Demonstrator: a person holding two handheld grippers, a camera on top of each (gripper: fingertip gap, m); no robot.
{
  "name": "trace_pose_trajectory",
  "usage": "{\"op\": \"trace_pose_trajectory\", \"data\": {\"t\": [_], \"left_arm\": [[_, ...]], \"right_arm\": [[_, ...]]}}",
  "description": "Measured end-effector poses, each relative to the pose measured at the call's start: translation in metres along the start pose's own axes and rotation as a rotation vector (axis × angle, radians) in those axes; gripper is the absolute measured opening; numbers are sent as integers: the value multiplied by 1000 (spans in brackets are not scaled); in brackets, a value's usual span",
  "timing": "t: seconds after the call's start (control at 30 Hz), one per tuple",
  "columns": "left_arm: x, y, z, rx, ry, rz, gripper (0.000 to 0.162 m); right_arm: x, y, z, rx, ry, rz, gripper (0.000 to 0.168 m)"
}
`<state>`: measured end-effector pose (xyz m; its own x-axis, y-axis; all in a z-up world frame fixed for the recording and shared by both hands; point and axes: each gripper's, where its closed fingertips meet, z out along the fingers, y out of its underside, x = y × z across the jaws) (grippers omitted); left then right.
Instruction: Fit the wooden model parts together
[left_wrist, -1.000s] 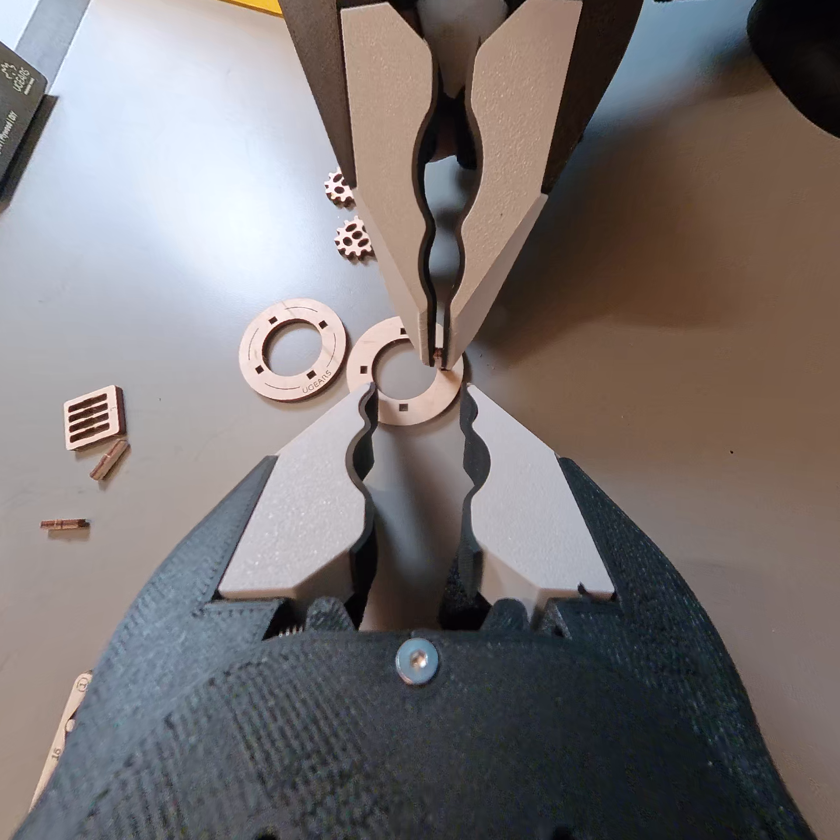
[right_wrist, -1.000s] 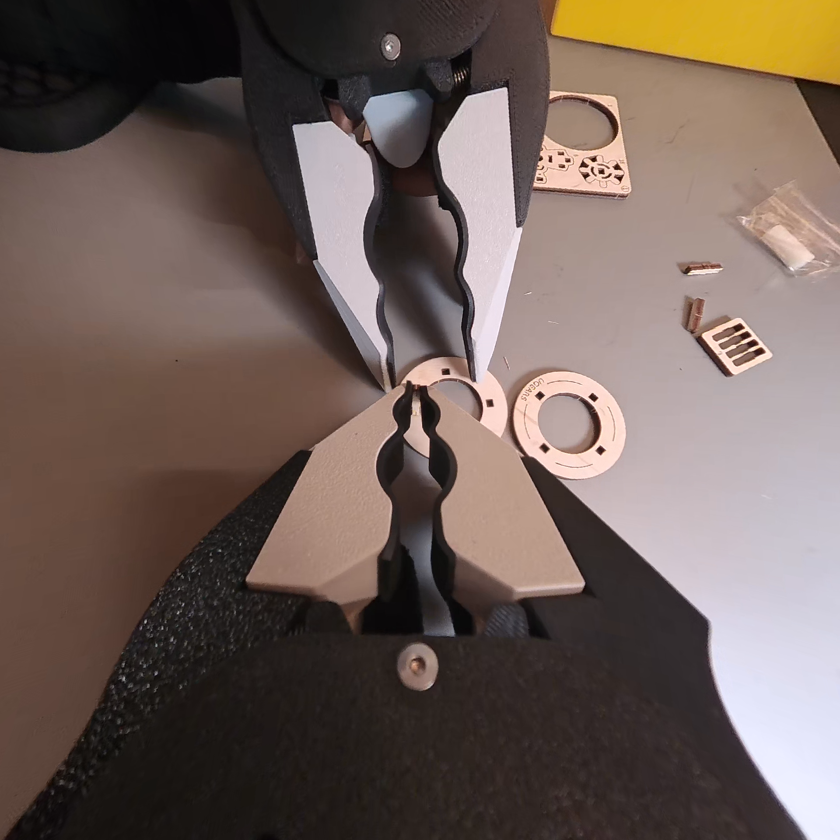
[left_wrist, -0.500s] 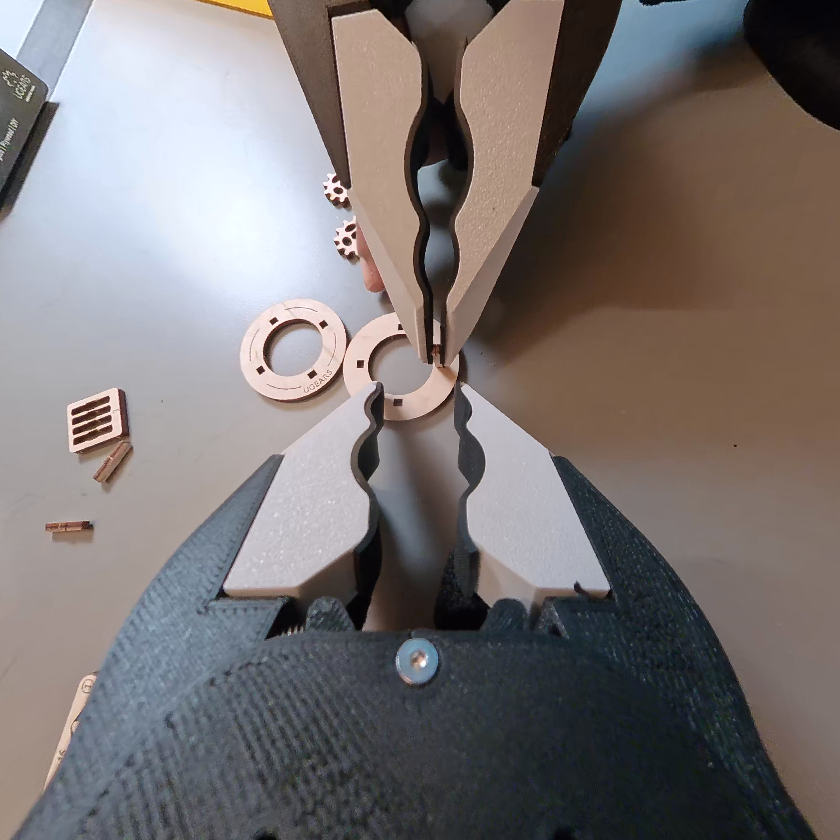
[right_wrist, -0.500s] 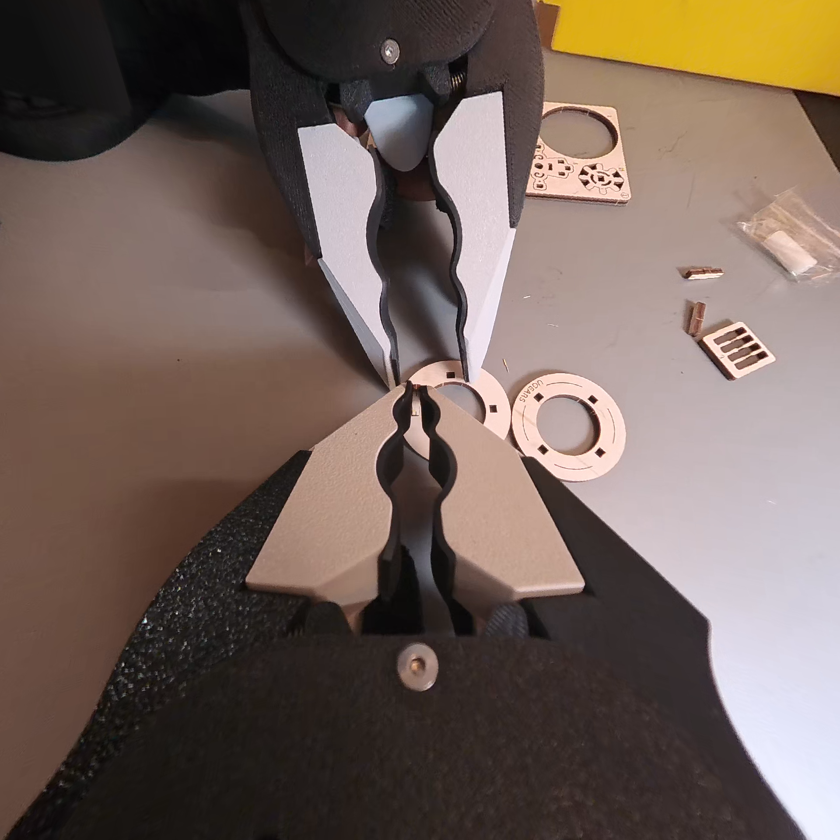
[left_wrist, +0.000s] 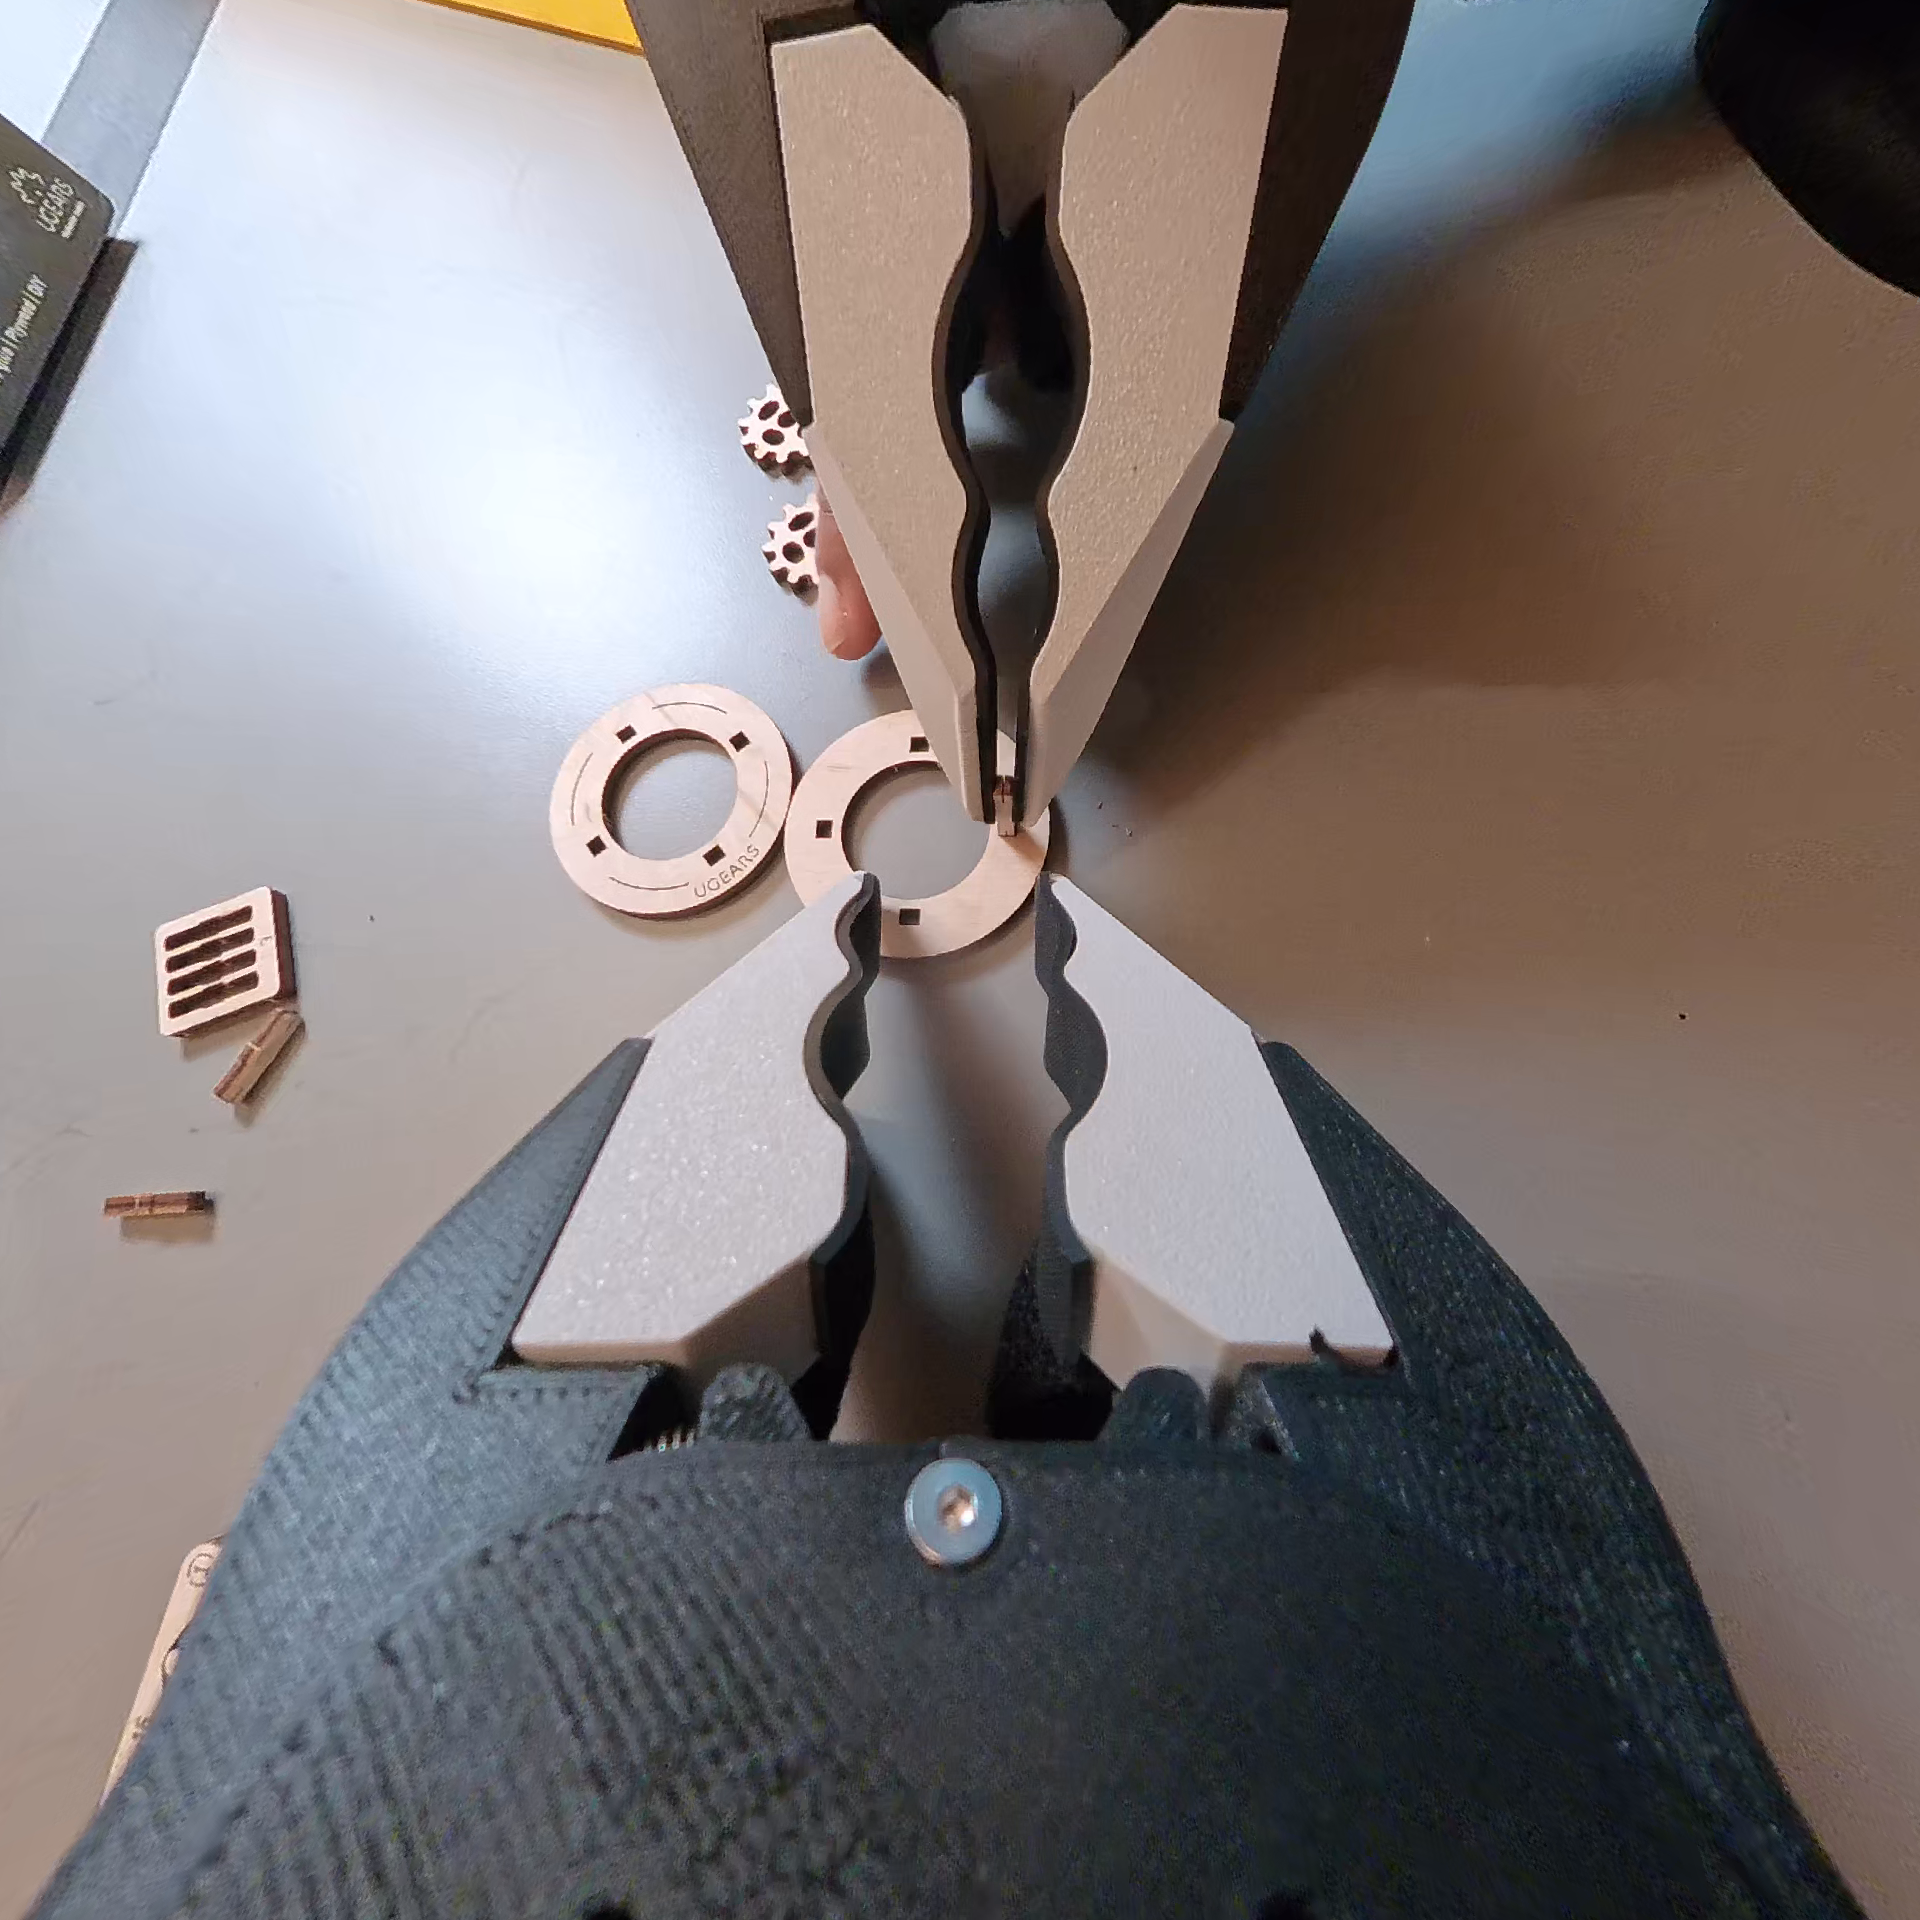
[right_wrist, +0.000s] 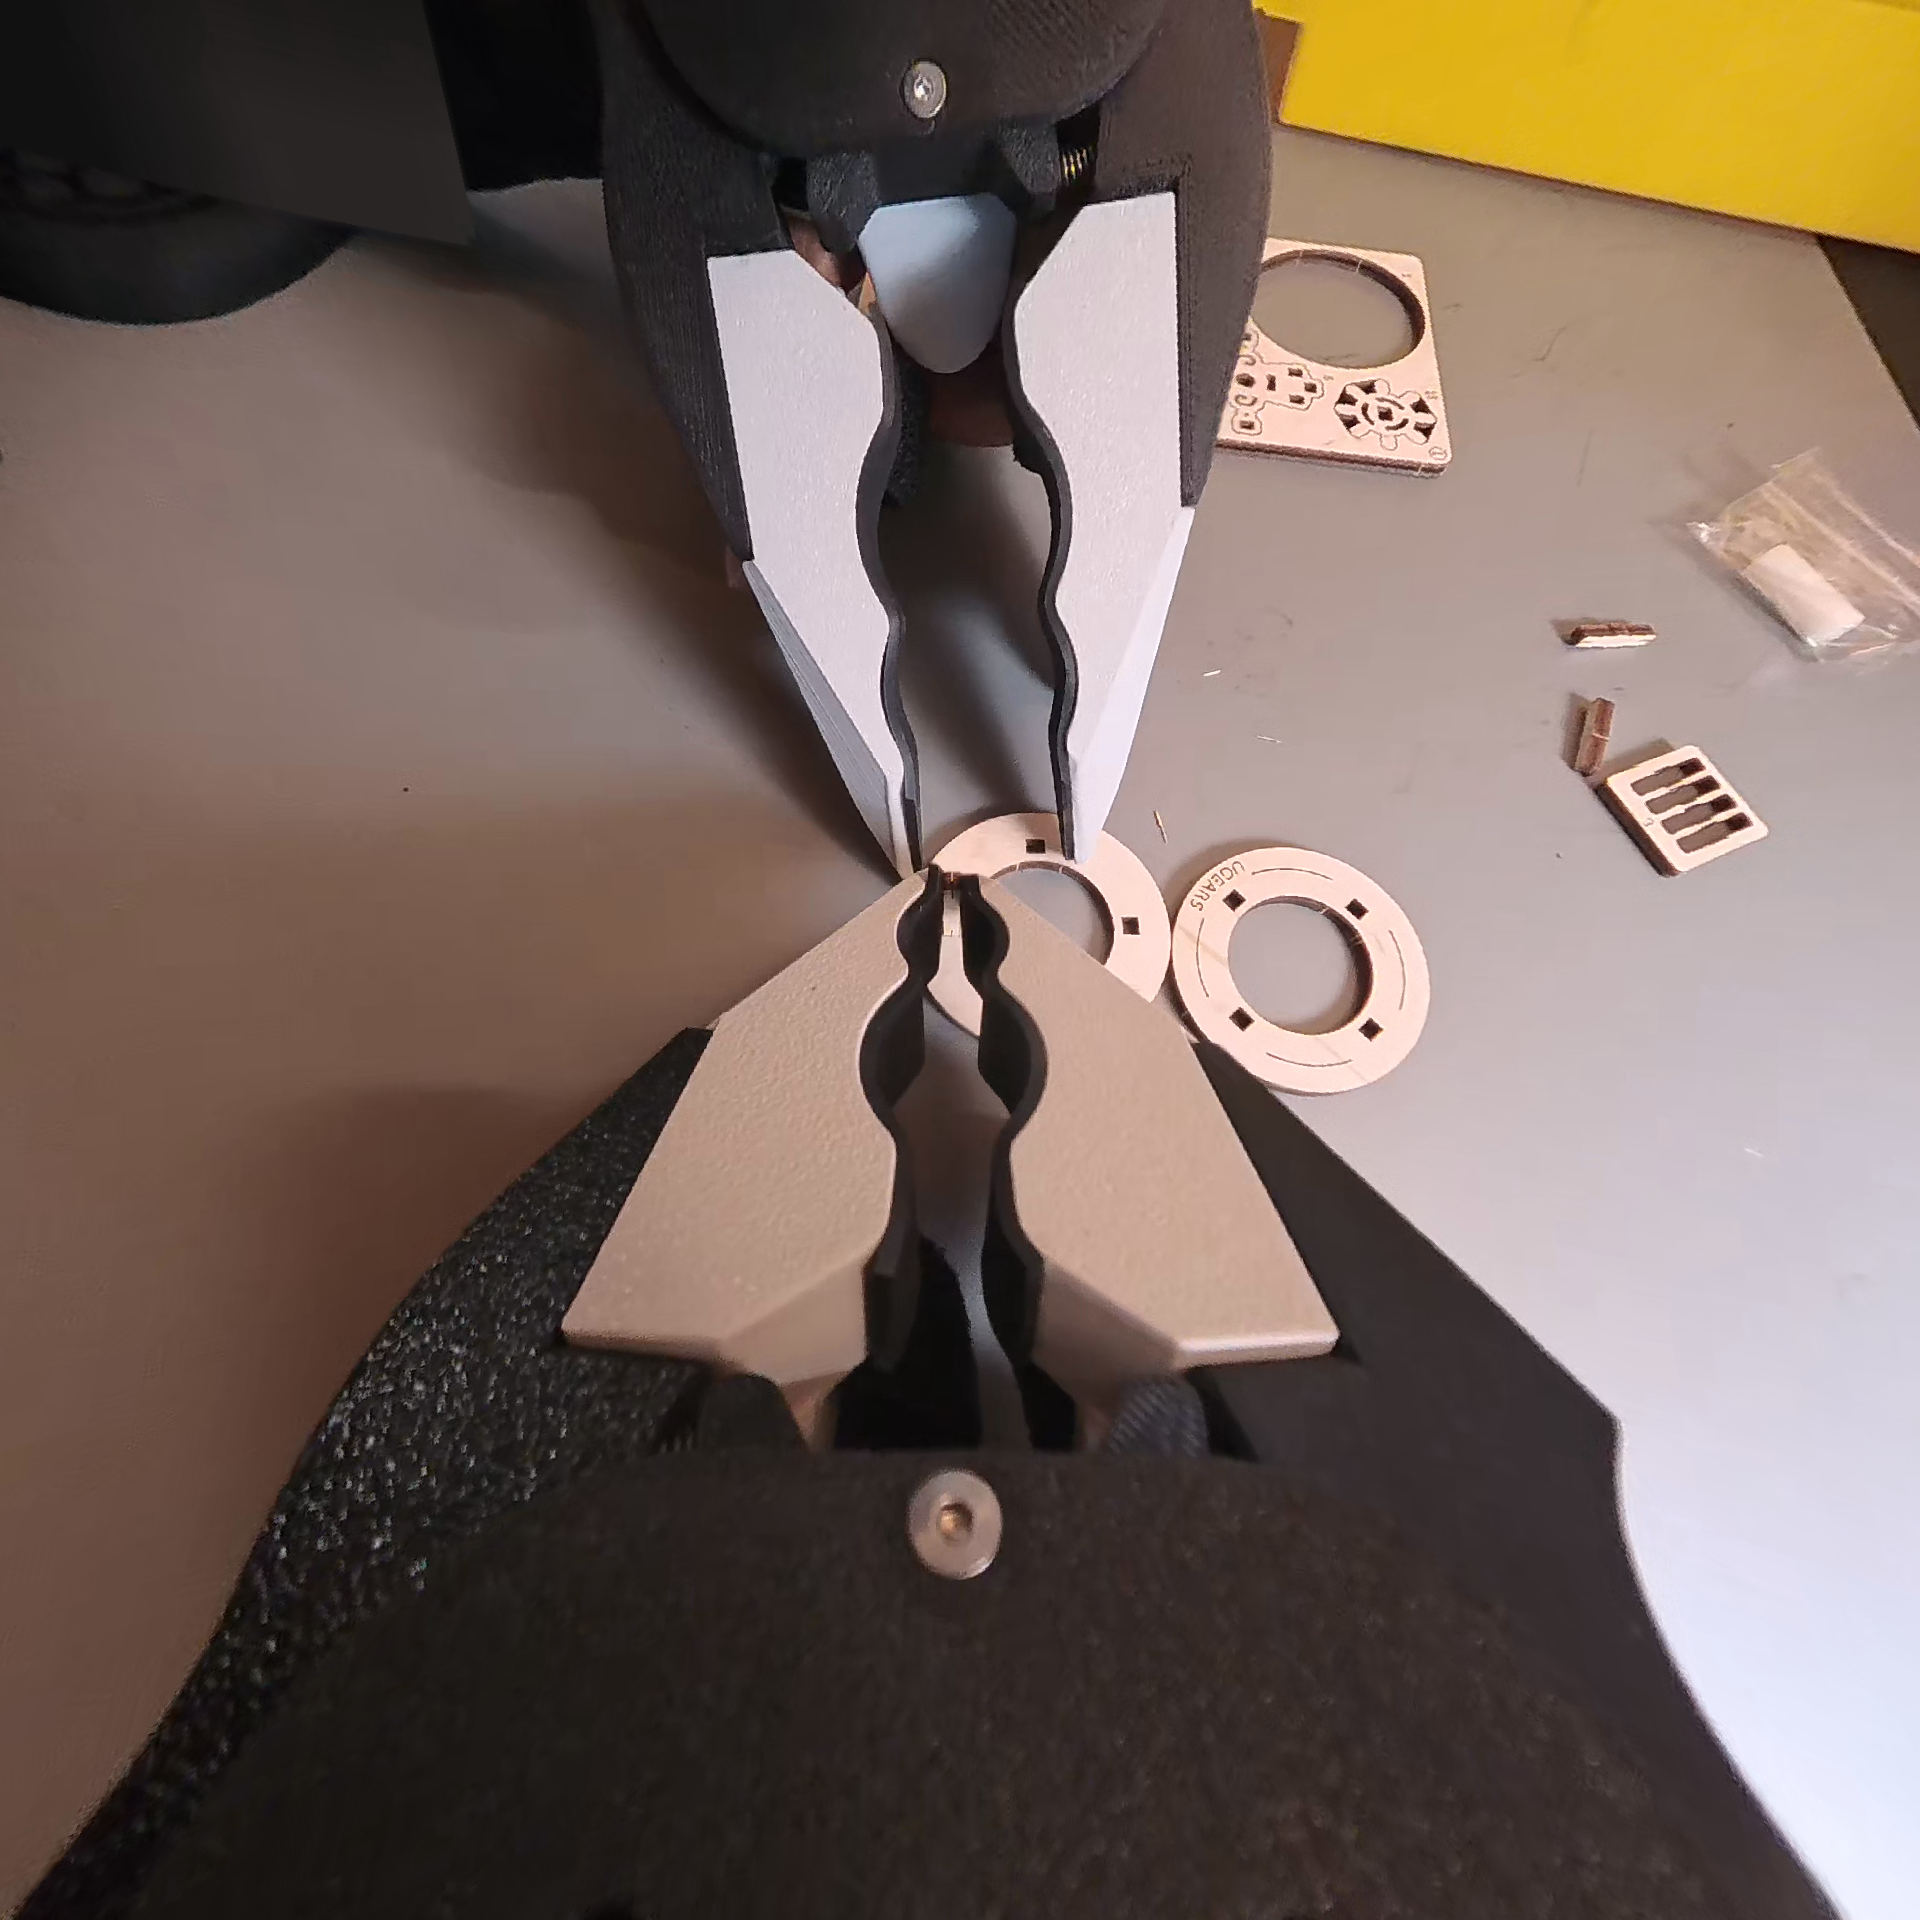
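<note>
The small wooden peg (left_wrist: 1004, 821) stands upright, its long axis vertical, its lower end down on the plain wooden ring (left_wrist: 914, 833) at the ring's rim. It is a thin, pale sliver with dark laser-cut edges, mostly hidden between the fingertips. The right gripper (left_wrist: 1000, 805) is clamped on it, jaws nearly touching; in the right wrist view the peg (right_wrist: 952, 912) shows as a narrow strip at the very tips of that gripper (right_wrist: 954, 894).

The plain ring lies flat on the grey table (left_wrist: 1507, 779), near the middle, light plywood with small square slots around its hole. Just beside it, edges almost touching, lies the engraved ring (left_wrist: 670, 800), the same shape with arc lines and lettering.

The left gripper (left_wrist: 951, 904) is spread wide, holding nothing, its fingertips bracketing the near rim of the plain ring; whether they press on it cannot be told.

Toward the table's left edge lie a slotted wooden grille (left_wrist: 223, 961) and two loose pegs (left_wrist: 258, 1058). Two small gears (left_wrist: 774, 426) sit partly behind the right gripper.

Compared with a second ago, the right gripper has shifted slightly left and the plain ring with it, and a fingertip (left_wrist: 847, 613) of the person now shows beside that gripper.
</note>
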<state>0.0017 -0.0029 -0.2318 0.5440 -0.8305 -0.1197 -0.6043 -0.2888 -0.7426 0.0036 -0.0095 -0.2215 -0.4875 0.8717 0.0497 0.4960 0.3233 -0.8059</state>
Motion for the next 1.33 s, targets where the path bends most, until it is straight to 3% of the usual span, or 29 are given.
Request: {"op": "trace_pose_trajectory", "data": {"t": [0.53,0.73,0.87,1.2,1.33], "left_arm": [[-1,1,0,-8,-20,4,23],[-1,-2,-3,13,-11,-3,35],[-1,-10,-5,72,-23,21,44],[-23,-53,-38,313,-225,89,33],[-26,-68,-51,397,-278,96,20]], "right_arm": [[0,2,-1,6,-31,29,2],[0,-22,-17,188,-82,129,1],[6,-41,-33,340,-141,295,0],[25,-70,-58,612,-375,814,0],[25,-79,-61,684,-459,927,1]]}}
